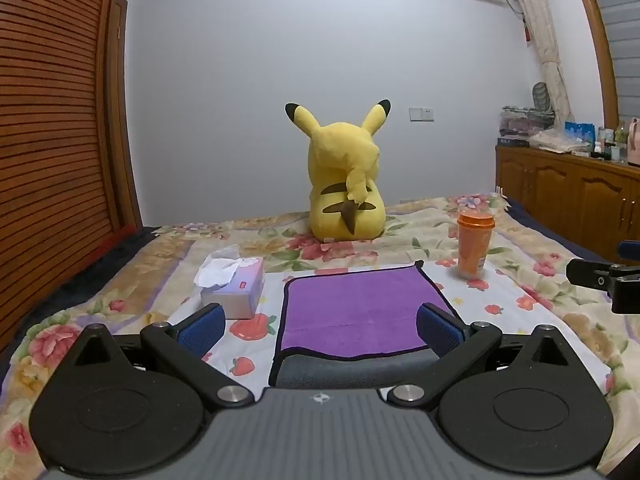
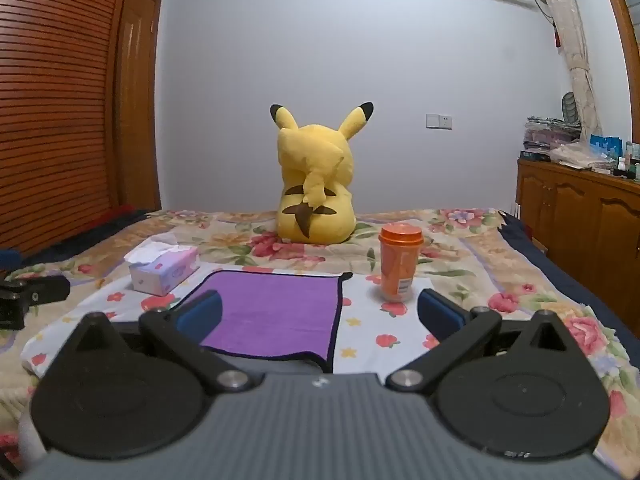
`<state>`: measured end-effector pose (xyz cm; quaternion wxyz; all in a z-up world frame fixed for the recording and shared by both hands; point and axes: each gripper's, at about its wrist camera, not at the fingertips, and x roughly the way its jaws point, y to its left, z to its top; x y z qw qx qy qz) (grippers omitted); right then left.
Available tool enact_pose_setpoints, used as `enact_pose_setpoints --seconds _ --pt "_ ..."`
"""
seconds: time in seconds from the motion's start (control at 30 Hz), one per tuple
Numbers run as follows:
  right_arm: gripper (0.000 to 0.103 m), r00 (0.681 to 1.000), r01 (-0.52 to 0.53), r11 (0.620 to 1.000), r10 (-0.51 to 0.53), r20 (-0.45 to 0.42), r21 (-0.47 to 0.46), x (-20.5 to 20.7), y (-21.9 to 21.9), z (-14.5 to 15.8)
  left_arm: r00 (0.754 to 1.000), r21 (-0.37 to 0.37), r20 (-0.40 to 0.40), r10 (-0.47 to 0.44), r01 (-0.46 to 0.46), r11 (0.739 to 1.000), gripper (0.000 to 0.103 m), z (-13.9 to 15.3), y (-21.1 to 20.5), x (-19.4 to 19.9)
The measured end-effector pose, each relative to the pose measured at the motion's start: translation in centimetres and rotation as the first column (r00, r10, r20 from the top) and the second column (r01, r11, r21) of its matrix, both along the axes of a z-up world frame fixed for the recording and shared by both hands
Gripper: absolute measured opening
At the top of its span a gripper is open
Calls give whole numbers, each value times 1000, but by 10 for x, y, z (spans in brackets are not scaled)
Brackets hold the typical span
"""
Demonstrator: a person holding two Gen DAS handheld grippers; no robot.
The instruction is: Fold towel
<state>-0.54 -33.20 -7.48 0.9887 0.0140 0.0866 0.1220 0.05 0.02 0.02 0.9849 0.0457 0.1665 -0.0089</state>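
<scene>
**Towel laid flat, both grippers open and empty above near edge**

The bed (image 1: 400, 248) is covered by a floral sheet and used as the work surface; the soft top is judged fine for laying cloth flat. A yellow plush toy (image 1: 346, 176) is sat at the far end, back turned, well apart from the work area. The purple towel (image 1: 360, 312) is spread flat in the middle, dark trim visible, with a grey underside or second layer showing at the near edge; it cannot be told which. A tissue box (image 1: 234, 290) is placed just left of the towel, an orange cup (image 1: 474, 246) upright near its far right corner, both off the cloth so folding room is left. The left gripper (image 1: 320, 322) is held wide open over the near edge, nothing gripped. The right gripper (image 2: 320, 314) is likewise spread wide and empty, set over the near right corner. Placement is judged as readiness to pinch the near edge; no fold started by the grippers yet
</scene>
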Motion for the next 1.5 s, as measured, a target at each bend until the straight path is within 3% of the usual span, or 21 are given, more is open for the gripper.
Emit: enact_pose_setpoints --seconds 1.5 --pt "103 1000 0 1000 0 -2 10 0 -2 -1 1000 9 21 0 0 1000 103 -1 3 0"
